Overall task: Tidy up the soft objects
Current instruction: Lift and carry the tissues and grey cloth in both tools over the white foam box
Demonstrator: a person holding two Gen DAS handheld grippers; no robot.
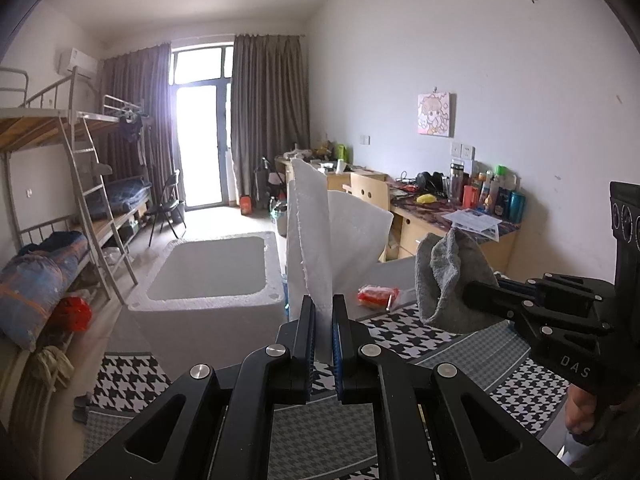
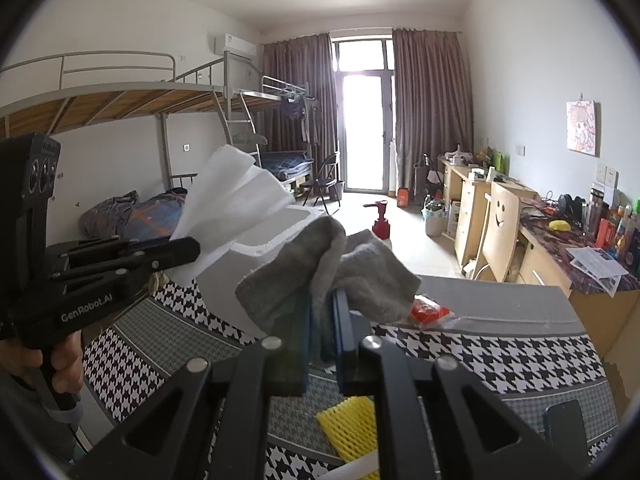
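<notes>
Above the houndstooth table (image 1: pixel 400 332), each tool pinches its own cloth upright.

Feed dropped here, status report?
Left gripper shut on white foam sheet. Right gripper shut on gray cloth. Both aloft; white foam box open, unobstructed.

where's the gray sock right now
The gray sock is pinched in the right gripper, held above the houndstooth cloth, right of the white foam sheet.
</notes>
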